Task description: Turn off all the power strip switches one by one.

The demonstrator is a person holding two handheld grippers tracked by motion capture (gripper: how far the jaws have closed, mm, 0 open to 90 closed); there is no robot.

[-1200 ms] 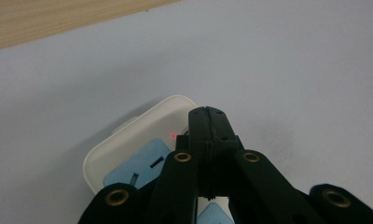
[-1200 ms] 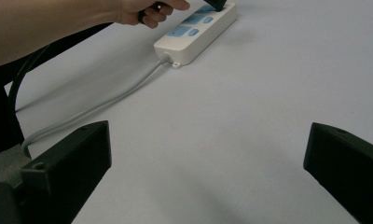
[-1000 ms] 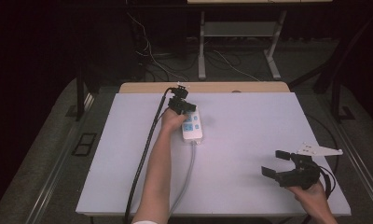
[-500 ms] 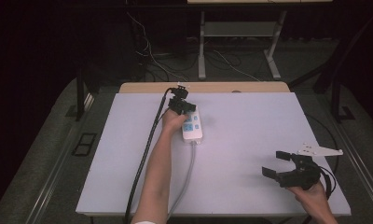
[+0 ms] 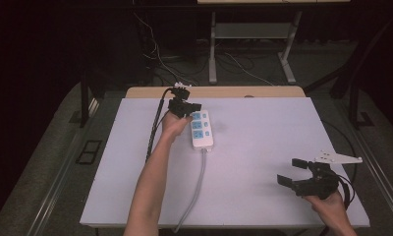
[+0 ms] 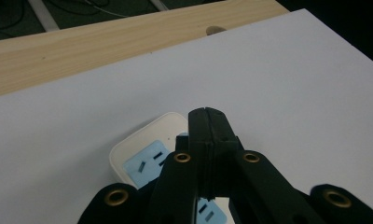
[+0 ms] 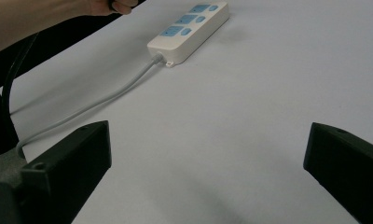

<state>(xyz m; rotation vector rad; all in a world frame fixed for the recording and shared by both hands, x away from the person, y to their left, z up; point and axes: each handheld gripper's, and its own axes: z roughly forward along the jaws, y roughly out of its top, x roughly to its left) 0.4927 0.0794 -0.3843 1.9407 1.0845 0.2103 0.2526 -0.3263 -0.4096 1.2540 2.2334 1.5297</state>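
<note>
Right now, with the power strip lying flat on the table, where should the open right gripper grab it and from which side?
Probably across the narrow width of the power strip, near the cord end. It lies flat with long straight sides a two-jaw grip could span. Come from above with the right gripper, whose jaws are wide open; the left gripper sits shut over the far end, so the near end is freer.

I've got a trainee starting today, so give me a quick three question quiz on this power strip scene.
1. True or false: the left gripper has its jaws shut above the power strip.
2. The right gripper is: A) open over bare table, B) shut on the cord, C) resting on the strip.
3. Which way does the strip's cord run: toward the person or away?

Key: 1 true; 2 A; 3 toward the person, off the near table edge.
</note>
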